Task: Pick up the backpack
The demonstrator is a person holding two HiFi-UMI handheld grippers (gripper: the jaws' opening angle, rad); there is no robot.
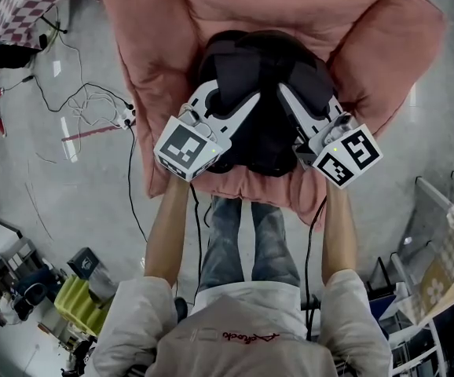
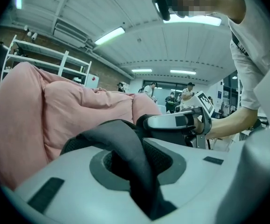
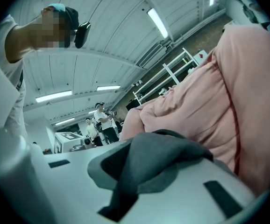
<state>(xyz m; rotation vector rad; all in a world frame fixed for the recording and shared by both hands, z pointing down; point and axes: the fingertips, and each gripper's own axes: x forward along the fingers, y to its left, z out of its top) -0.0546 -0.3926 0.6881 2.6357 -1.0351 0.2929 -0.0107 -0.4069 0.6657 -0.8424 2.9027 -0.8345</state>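
So, by my reading the grasp is made and the lift is what remains. The backpack (image 1: 260, 77) sits in the hollow at the middle of the pink beanbag (image 1: 152, 45), close to its front edge, and from the head view it looks to be resting there and not yet raised, though I can't be certain it hasn't come up a touch. My left gripper (image 1: 241, 107) has its jaws nearly together, pinching a black strap (image 2: 131, 155) that runs up between them and arches over toward the pack. My right gripper (image 1: 291, 99) is likewise closed down tight, with a fold of dark grey strap fabric (image 3: 160, 164) bunched between its jaws. Both come at the pack from the beanbag's front edge, one on each side of its middle. What's left, I'd judge, is to bring both hands up together so the pack clears the cushion without either strap slipping. The beanbag stands on a grey concrete floor (image 1: 62, 179) with loose cables (image 1: 93, 100) trailing off its left edge. The room is a workshop with white shelving (image 2: 37, 59), ceiling strip lights (image 2: 109, 35) and a few people (image 3: 102, 120) standing far back.
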